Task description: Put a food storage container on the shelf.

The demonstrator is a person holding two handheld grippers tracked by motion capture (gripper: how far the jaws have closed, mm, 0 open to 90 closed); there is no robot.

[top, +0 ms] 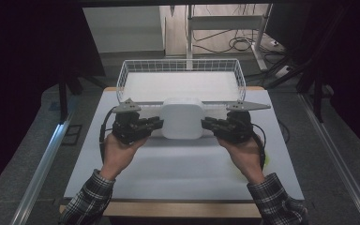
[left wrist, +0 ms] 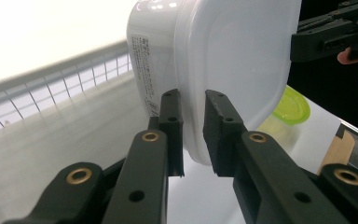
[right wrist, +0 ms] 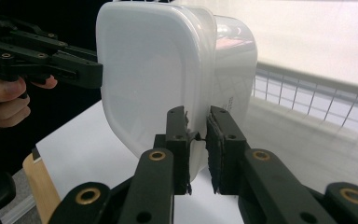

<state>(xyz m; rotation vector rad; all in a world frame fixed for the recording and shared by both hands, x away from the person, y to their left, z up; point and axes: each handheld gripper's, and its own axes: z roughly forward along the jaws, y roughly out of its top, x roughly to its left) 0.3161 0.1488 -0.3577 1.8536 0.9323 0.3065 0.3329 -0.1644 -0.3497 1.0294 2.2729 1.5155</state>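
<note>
A white lidded plastic container hangs in the air between my two grippers, just in front of the wire basket. My left gripper is shut on the container's left rim. In the left gripper view its jaws pinch the lid's edge of the container. My right gripper is shut on the opposite rim. The right gripper view shows that gripper clamped on the edge of the container. Each gripper view also catches the other gripper beyond the container.
A white wire basket stands at the far edge of the pale table. Its mesh wall runs just behind the container. A yellow-green lid lies on the table near the right hand. Dark floor and cables surround the table.
</note>
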